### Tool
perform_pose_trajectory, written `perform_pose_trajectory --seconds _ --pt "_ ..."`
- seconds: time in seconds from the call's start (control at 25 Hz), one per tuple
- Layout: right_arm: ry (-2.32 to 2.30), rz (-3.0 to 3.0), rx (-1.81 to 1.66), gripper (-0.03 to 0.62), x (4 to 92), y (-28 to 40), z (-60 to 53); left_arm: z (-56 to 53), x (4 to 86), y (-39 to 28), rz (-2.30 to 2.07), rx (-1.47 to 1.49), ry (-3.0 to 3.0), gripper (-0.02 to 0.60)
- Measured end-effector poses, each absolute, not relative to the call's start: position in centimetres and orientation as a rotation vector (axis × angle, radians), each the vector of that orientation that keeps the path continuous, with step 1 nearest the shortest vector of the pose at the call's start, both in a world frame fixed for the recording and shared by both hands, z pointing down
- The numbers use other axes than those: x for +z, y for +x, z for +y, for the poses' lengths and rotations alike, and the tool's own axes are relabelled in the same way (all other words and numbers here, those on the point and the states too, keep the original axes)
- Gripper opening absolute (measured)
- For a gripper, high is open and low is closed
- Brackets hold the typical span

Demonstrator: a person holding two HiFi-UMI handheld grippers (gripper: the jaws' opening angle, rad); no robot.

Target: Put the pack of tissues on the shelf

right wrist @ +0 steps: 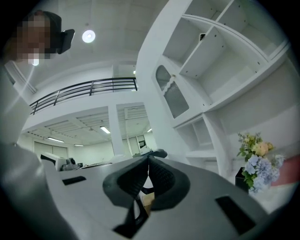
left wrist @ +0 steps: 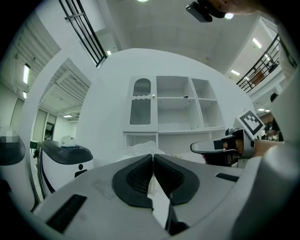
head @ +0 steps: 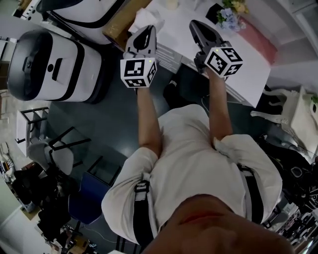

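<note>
The white shelf unit stands ahead with open, bare compartments and shows again at the upper right of the right gripper view. A white, crinkled soft pack, apparently the tissues, lies on the white table just beyond my left gripper; in the head view the pack sits at that gripper's tip. My left gripper is shut with nothing between its jaws. My right gripper is shut and empty too, held beside the left one over the table edge.
A vase of flowers stands on the table at the right. A cardboard box lies at the table's left end. A large white and black machine stands on the floor at the left, with chairs below it.
</note>
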State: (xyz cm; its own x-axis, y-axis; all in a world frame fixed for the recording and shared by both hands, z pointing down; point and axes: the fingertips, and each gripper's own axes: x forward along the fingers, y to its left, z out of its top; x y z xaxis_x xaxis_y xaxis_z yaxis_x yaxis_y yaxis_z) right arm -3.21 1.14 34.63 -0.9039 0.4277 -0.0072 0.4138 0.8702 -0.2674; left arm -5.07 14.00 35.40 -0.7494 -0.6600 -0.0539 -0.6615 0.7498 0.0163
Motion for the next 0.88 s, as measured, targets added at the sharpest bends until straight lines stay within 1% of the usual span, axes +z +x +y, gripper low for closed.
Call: perform_pose_trajectory --seconds 0.52,0.88 --pt "-0.606 -3.003 0.484 0.069 34.0 -11.6 -2.0 12.7 34.9 -13.6 2.915 0.021 -1.117 0.012" --pt "-0.519 -3.013 0.506 0.069 34.9 -15.0 -4.8 9.9 35.8 -18.2 2.905 0.014 -1.206 0.012"
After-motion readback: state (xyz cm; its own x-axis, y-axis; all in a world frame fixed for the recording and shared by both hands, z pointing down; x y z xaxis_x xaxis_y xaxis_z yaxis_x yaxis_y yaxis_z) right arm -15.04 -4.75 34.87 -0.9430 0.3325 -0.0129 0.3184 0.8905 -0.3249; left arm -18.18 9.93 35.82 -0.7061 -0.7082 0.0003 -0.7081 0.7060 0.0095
